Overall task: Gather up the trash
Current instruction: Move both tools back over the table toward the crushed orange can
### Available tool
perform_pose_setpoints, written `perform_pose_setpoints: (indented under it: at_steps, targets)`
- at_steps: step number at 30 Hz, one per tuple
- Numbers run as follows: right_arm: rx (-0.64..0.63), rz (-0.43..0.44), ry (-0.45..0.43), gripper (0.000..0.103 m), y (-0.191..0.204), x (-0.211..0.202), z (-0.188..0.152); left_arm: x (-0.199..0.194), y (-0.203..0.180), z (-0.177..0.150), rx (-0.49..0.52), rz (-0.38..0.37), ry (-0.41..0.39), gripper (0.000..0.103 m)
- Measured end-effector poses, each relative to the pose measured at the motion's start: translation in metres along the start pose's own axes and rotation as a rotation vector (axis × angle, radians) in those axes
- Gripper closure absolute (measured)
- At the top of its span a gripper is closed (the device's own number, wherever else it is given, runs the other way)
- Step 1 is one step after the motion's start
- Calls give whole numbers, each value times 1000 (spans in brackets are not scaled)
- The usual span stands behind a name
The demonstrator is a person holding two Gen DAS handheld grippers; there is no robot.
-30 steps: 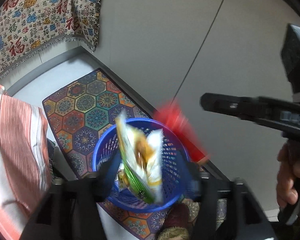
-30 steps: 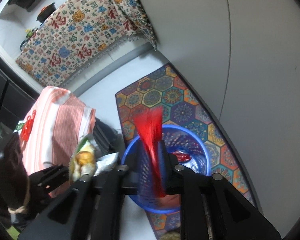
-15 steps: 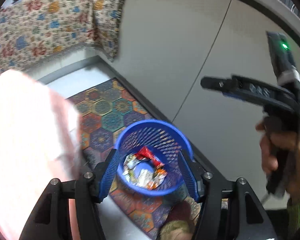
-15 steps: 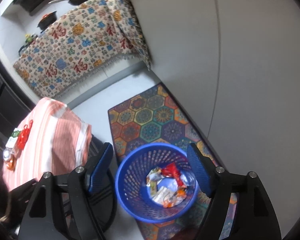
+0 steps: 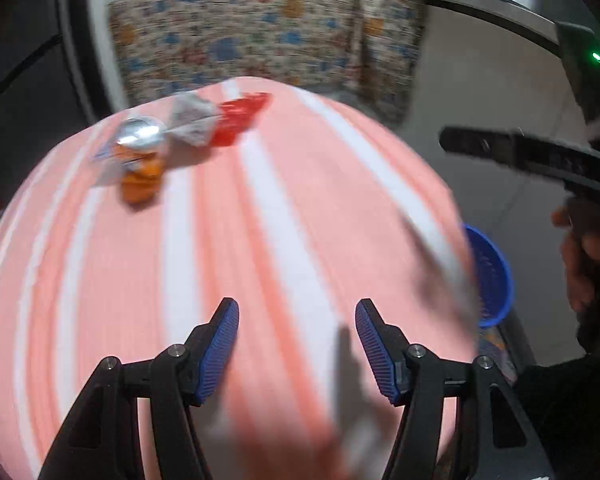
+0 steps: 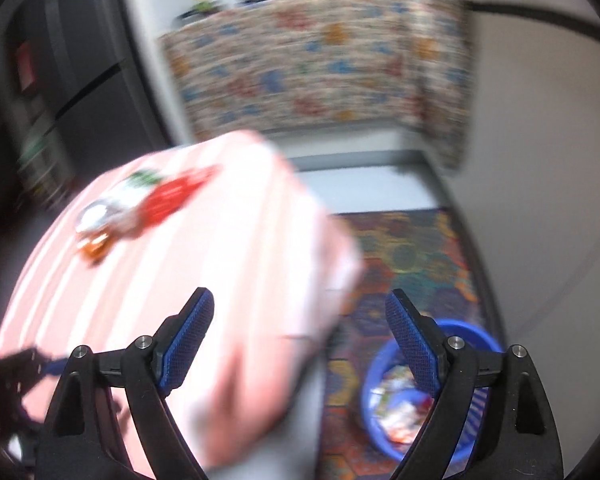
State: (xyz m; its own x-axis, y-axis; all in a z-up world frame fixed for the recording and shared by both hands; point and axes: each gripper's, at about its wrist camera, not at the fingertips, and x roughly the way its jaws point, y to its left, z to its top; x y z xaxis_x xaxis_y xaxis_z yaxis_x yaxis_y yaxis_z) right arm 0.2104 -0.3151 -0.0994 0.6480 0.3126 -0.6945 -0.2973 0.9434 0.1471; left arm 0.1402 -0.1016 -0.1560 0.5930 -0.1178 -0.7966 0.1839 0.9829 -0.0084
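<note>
Over the striped tablecloth (image 5: pixel 284 248) the left gripper (image 5: pixel 297 344) hovers with fingers apart, empty; the right gripper (image 6: pixel 300 336) likewise spread, empty; beside the cloth's right edge, on the floor, the blue basket (image 6: pixel 472 330) holds wrappers; at the cloth's far-left end lie a red wrapper (image 5: pixel 240 118), a grey wrapper (image 5: pixel 192 122) and an orange-and-silver wrapper (image 5: pixel 140 160), all blurred.

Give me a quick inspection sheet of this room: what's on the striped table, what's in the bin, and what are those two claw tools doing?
Surface: pink-and-white striped tablecloth, blurred by motion.
Job's things: silver-topped orange wrapper, grey crumpled packet and red wrapper clustered at the table's far side; blue plastic mesh basket on the floor, wrappers inside.
Clutter: nothing seen.
Grippers: left gripper and right gripper both open, empty, above the table.
Cables: nothing seen.
Surroundings: hexagon-patterned rug under the basket; patterned cloth draped over a counter; pots on top.
</note>
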Motion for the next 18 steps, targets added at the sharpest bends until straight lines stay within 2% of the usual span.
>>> perform_pose_setpoints:
  at_steps: [5,10,13,17,18]
  targets:
    - [-136,39,84,15,62,43,-7,0,56,-4,-72,93,0,41]
    - [-210,10,171,15,93,82,-18,13,93,-8,-109,139,23,41]
    - [-252,-22,168,6,103,90,-21,16,105,-7,-122,136,14,32]
    - [-252,-23,166,1,106,97,-20,24,114,-3,-132,133,2,17]
    - [-245,-21,165,0,105,98,-19,26,116,-1,-135,131,1,16]
